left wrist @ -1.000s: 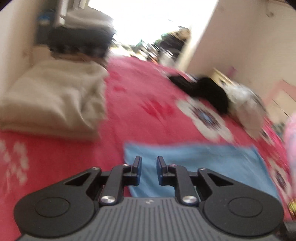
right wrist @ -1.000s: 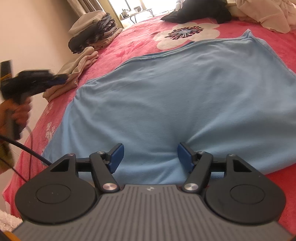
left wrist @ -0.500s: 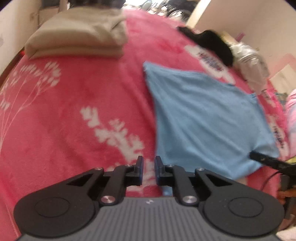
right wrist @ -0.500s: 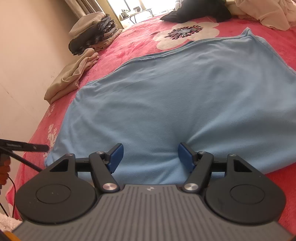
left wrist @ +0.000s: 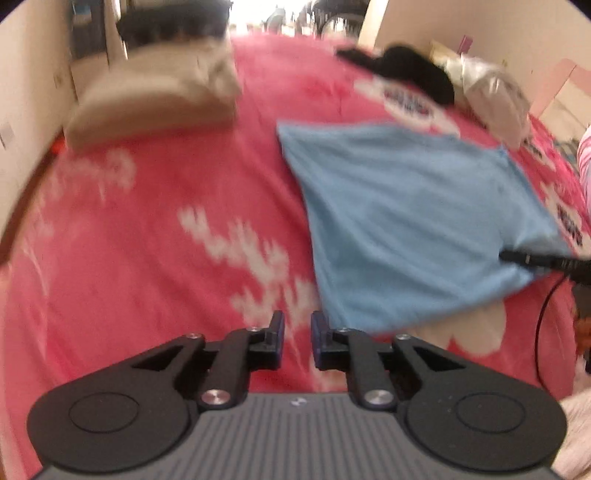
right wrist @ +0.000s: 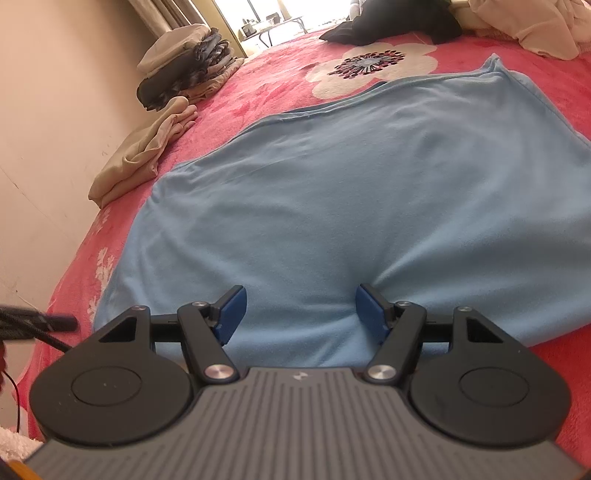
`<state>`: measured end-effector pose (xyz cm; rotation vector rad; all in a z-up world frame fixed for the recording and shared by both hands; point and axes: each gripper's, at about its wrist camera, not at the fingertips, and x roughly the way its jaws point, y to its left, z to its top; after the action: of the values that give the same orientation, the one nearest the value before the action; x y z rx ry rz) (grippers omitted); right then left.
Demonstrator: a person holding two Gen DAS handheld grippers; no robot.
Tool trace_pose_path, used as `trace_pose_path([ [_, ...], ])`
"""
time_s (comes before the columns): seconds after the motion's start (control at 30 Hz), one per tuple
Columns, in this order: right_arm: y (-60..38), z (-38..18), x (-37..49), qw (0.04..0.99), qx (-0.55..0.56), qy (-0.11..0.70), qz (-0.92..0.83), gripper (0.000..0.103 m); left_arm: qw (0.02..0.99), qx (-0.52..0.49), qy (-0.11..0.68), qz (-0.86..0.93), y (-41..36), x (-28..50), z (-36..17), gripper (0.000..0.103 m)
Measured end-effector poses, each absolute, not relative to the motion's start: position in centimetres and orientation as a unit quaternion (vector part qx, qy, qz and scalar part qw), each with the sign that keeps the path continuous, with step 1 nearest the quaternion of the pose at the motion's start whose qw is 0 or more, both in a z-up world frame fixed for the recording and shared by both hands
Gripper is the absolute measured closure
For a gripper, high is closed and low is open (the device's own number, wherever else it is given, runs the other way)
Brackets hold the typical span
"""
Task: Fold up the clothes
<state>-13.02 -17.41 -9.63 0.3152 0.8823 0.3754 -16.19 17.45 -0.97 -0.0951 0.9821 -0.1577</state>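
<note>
A light blue garment lies spread flat on a pink flowered blanket. It also shows in the left wrist view, to the right of centre. My right gripper is open, low at the garment's near edge, with cloth between its fingers. My left gripper is nearly shut with a narrow gap and empty, hovering over the blanket just left of the garment's near corner. The right gripper's tip shows at the garment's right edge in the left wrist view.
A folded beige cloth lies at the far left by the wall. A stack of folded clothes sits beyond it. A black garment and pale clothes lie at the far end.
My left gripper swung from looking across the bed to pointing down at the blanket beside the garment's near corner. The right gripper stayed put and open.
</note>
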Motion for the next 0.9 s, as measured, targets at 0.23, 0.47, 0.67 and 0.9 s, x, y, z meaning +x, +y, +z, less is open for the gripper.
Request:
trace_pose_path([
  [0.23, -18.5, -7.0, -14.0, 0.907, 0.113, 0.381, 0.143, 0.037, 0.88, -0.066, 0.452, -0.132, 12.2, -12.3, -2.7, 0.069],
  [0.47, -29.0, -8.2, -12.6, 0.896, 0.245, 0.368, -0.045, 0.037, 0.854, -0.129, 0.493, -0.106, 13.1, -11.8, -7.0, 0.073],
  [0.67, -32.5, -9.6, -13.2, 0.87, 0.334, 0.343, -0.115, 0.04, 0.845, -0.172, 0.499, -0.088, 14.3, -12.0, -6.7, 0.071],
  [0.9, -30.4, -8.4, -13.1, 0.895, 0.289, 0.328, -0.085, 0.04, 0.855, -0.18, 0.483, -0.061, 14.0, -12.7, -5.2, 0.061],
])
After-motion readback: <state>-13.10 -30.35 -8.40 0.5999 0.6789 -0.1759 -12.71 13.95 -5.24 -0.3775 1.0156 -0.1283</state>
